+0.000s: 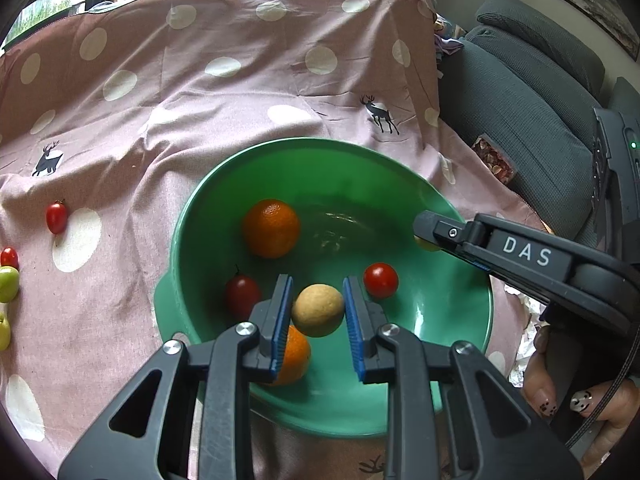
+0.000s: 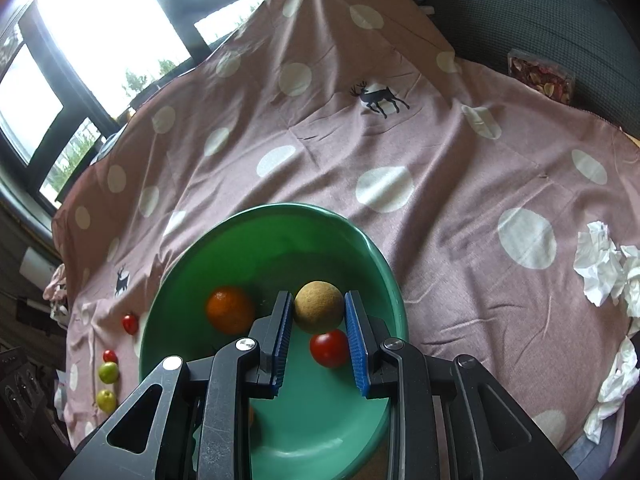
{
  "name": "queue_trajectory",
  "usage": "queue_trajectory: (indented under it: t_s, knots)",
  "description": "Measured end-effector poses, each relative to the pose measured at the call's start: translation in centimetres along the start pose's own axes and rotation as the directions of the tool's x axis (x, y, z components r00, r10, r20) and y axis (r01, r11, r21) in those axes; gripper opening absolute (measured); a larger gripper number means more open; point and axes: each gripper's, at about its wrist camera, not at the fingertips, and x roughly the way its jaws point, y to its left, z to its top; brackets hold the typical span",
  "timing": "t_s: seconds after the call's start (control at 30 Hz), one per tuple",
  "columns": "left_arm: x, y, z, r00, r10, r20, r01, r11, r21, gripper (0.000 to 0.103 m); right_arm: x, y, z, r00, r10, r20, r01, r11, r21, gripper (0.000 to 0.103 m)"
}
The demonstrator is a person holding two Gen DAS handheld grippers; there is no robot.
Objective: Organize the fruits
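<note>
A green bowl [image 1: 188,216] [image 2: 384,264] sits on a pink spotted cloth. It holds two oranges [image 1: 271,228], [image 1: 296,356], two red tomatoes [image 1: 380,280], [image 1: 242,295] and a tan round fruit [image 1: 318,310] [image 2: 319,306]. My left gripper [image 1: 317,304] is open above the bowl, its blue pads on either side of the tan fruit, not touching it. My right gripper [image 2: 318,314] is open too, with the tan fruit seen between its tips. In the left wrist view the right gripper [image 1: 430,234] reaches over the bowl's right rim with something yellowish beside its tip.
On the cloth left of the bowl lie red tomatoes [image 1: 56,218], [image 1: 9,258] and green fruits [image 1: 8,283] [image 2: 108,372]. Crumpled white paper [image 2: 600,272] lies at the right. A packet of dried petals [image 2: 542,76] and a grey sofa [image 1: 520,92] lie beyond.
</note>
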Motion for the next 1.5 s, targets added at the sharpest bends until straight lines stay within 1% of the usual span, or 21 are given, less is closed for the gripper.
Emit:
queue_trajectory:
  t_s: [0.07,0.13,0.17,0.2,0.27,0.3,0.5,0.67,0.77,0.8,0.87,0.9,0.97,1.03,1.1,1.13,1.2,1.27,1.33,1.43,1.5]
  knots:
    - [-0.5,0.1,0.0,1.000,0.005,0.012,-0.005,1.000,0.002,0.027,-0.1,0.0,0.0,1.000,-0.004,0.000,0.004,1.000,0.003,0.029]
    - [-1.1,0.4,0.0,1.000,-0.001,0.026,0.001,1.000,-0.006,0.034,-0.1,0.1,0.0,1.000,-0.003,-0.005,0.003,1.000,0.004,0.030]
    - [-1.4,0.5,0.0,0.999,-0.008,0.033,0.008,1.000,-0.014,0.041,-0.1,0.1,0.0,1.000,-0.003,-0.007,0.003,1.000,0.005,0.032]
    - [-1.8,0.6,0.0,0.999,-0.015,0.042,0.016,1.000,-0.019,0.044,-0.2,0.1,0.0,1.000,-0.002,-0.006,0.002,1.000,0.004,0.037]
    - [-2.7,0.9,0.0,0.998,-0.018,0.057,0.020,1.000,-0.023,0.046,-0.4,0.4,-0.1,1.000,0.000,0.004,0.000,1.000,0.000,0.044]
    - [-3.1,1.1,-0.1,0.998,-0.016,0.064,0.017,0.999,-0.027,0.049,-0.5,0.5,-0.1,1.000,0.001,0.010,-0.001,1.000,-0.003,0.047]
    - [-6.4,3.5,-0.4,0.993,0.013,0.118,-0.004,0.997,-0.081,0.056,-1.3,1.6,-0.3,0.999,0.007,0.042,-0.006,1.000,-0.025,0.055]
    - [-9.7,7.1,-1.5,0.985,0.068,0.158,-0.043,0.987,-0.157,0.058,-1.5,3.3,-0.6,0.999,0.007,0.052,-0.004,0.998,-0.064,0.057]
    - [-11.3,9.3,-1.8,0.979,0.121,0.163,-0.087,0.976,-0.200,0.063,-1.7,4.7,-1.0,0.998,0.012,0.064,-0.006,0.995,-0.102,0.058]
    - [-11.9,10.1,-1.9,0.976,0.141,0.164,-0.104,0.971,-0.217,0.064,-1.8,5.2,-1.1,0.998,0.018,0.068,-0.010,0.993,-0.114,0.061]
    - [-13.0,11.6,-2.0,0.971,0.182,0.158,-0.143,0.963,-0.230,0.065,-2.0,6.1,-1.4,0.996,0.044,0.075,-0.033,0.990,-0.138,0.065]
    - [-13.5,12.4,-2.2,0.967,0.201,0.156,-0.163,0.960,-0.227,0.065,-2.0,6.6,-1.6,0.995,0.059,0.075,-0.047,0.987,-0.151,0.066]
    - [-14.6,14.1,-2.6,0.955,0.250,0.162,-0.208,0.949,-0.237,0.066,-2.1,7.4,-1.9,0.993,0.090,0.073,-0.076,0.983,-0.169,0.066]
    - [-15.4,16.0,-3.3,0.943,0.284,0.173,-0.231,0.934,-0.274,0.067,-2.1,8.2,-2.2,0.988,0.131,0.079,-0.116,0.978,-0.173,0.066]
    - [-15.9,17.8,-4.2,0.941,0.288,0.176,-0.218,0.916,-0.336,0.067,-2.2,9.1,-2.6,0.978,0.193,0.080,-0.176,0.968,-0.177,0.066]
    - [-16.0,18.5,-4.6,0.944,0.281,0.173,-0.204,0.909,-0.363,0.067,-2.1,9.6,-2.8,0.971,0.226,0.072,-0.210,0.960,-0.183,0.066]
    - [-15.8,19.5,-5.0,0.953,0.265,0.148,-0.191,0.901,-0.389,0.067,-1.8,10.7,-3.3,0.956,0.290,0.043,-0.278,0.942,-0.187,0.067]
    - [-15.8,20.2,-5.1,0.952,0.267,0.147,-0.190,0.898,-0.398,0.067,-1.2,11.9,-3.8,0.937,0.350,-0.002,-0.344,0.921,-0.185,0.067]
    - [-15.9,21.0,-5.4,0.948,0.286,0.136,-0.209,0.888,-0.410,0.067,-0.4,13.4,-4.5,0.914,0.401,-0.059,-0.405,0.897,-0.175,0.067]
    - [-15.6,22.7,-5.9,0.951,0.290,0.106,-0.215,0.869,-0.446,0.066,1.3,16.2,-5.6,0.876,0.454,-0.163,-0.477,0.867,-0.145,0.067]
    - [-15.1,23.8,-6.1,0.952,0.295,0.080,-0.227,0.856,-0.464,0.065,2.8,18.5,-6.5,0.841,0.481,-0.247,-0.521,0.843,-0.132,0.067]
